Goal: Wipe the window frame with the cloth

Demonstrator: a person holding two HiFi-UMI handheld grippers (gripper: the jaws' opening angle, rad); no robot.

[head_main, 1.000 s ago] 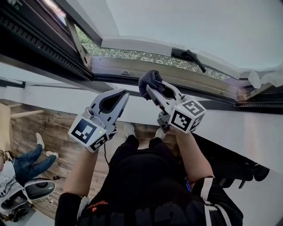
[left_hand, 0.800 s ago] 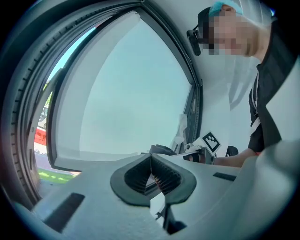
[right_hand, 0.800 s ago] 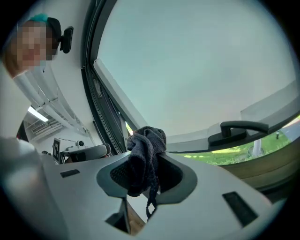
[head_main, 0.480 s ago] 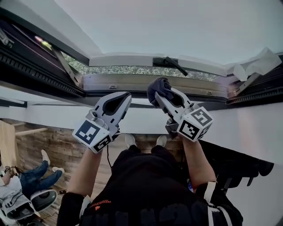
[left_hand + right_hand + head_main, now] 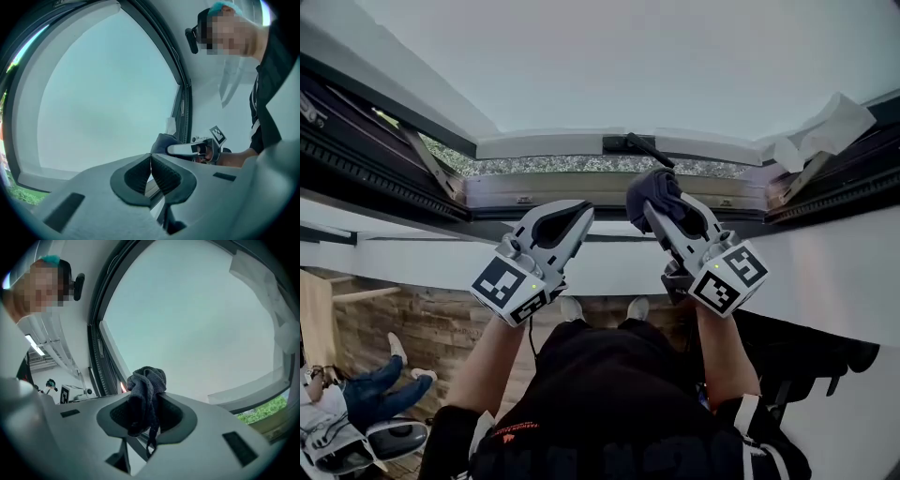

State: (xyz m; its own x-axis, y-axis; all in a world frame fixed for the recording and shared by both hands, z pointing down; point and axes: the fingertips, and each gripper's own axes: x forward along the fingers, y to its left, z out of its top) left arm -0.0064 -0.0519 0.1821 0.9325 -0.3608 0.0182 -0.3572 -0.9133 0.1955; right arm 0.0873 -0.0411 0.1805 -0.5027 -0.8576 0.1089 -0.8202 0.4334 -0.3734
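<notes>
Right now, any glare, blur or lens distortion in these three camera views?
Head view: even daylight, the pale window pane bright but not blown out, no motion blur. Left gripper view: fisheye bows the window frame, corners vignetted dark. Right gripper view: same bowing; the cloth is sharp.

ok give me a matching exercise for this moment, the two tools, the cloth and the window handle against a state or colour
1 left tool
2 right tool
3 cloth
4 window handle

a black, slim, above both tools
b shut, nothing in it
c dark grey, bunched up
d shut on the cloth

Pairs: 1-b, 2-d, 3-c, 4-a
</notes>
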